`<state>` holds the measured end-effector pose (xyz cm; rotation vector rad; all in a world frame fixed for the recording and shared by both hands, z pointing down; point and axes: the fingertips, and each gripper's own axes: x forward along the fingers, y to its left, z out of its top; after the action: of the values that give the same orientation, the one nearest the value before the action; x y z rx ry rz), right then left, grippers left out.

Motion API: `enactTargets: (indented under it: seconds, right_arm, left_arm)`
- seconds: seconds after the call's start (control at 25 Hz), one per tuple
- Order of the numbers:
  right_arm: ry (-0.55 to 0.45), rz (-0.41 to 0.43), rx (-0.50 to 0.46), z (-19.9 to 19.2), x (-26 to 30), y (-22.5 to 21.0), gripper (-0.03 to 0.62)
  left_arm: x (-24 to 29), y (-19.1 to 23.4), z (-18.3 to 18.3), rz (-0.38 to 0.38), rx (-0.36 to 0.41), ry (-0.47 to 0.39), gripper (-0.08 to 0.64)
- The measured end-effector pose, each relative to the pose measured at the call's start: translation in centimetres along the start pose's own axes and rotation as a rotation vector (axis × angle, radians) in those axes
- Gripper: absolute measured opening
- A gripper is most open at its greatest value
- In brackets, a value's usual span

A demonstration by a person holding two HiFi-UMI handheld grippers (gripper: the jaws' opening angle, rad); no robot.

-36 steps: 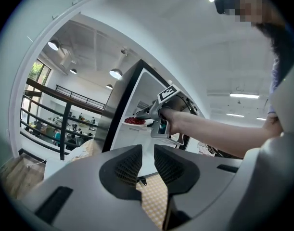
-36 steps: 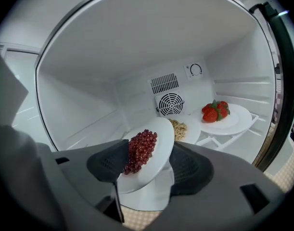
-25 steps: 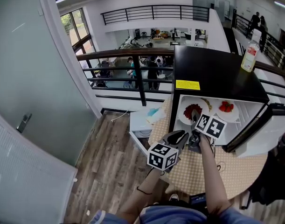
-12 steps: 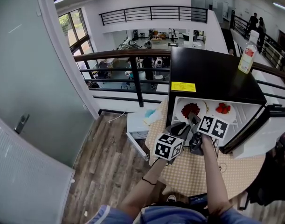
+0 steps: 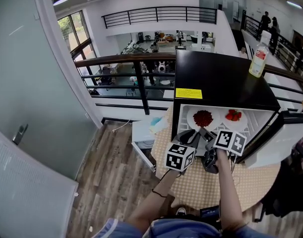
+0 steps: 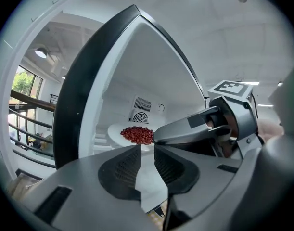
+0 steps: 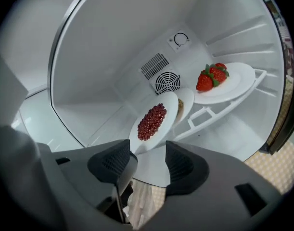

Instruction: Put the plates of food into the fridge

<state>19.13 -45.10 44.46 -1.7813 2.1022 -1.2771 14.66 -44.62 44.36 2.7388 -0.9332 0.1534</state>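
Observation:
A black mini fridge (image 5: 218,78) stands open on the table. Inside, a white plate of small red berries (image 5: 203,118) (image 7: 154,121) (image 6: 136,134) rests on the floor. A white plate of strawberries (image 5: 233,116) (image 7: 219,81) sits on the wire shelf to its right. Another plate (image 7: 184,105) is half hidden behind the berry plate. My right gripper (image 5: 207,137) (image 7: 149,160) is open and empty, just outside the fridge mouth in front of the berry plate. My left gripper (image 5: 191,135) (image 6: 147,150) hovers beside it with a narrow gap between its jaws and nothing in them.
The fridge door (image 5: 285,138) hangs open to the right. A plastic bottle (image 5: 258,56) stands on the fridge top. The table has a checked cloth (image 5: 211,182). A white box (image 5: 144,133) sits left of the table, with a railing (image 5: 126,61) behind it.
My right gripper has drawn back from the berry plate, which stays on the fridge floor. My left gripper has shifted slightly toward the fridge opening.

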Motion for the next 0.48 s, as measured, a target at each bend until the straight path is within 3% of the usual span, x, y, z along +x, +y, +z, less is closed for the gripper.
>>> enactTargets:
  seconds: [0.16,0.48]
  right_arm:
    - [0.004,0.03,0.014,-0.2,-0.5,0.5,0.189]
    - [-0.027,0.107,0.073,-0.5,-1.3,0.8,0.189]
  left_arm:
    - [-0.1,-0.3,-0.1,-0.012,-0.004,-0.008,0.081]
    - [-1.0,0.0,-0.4,-0.018,-0.037,-0.019,0.081]
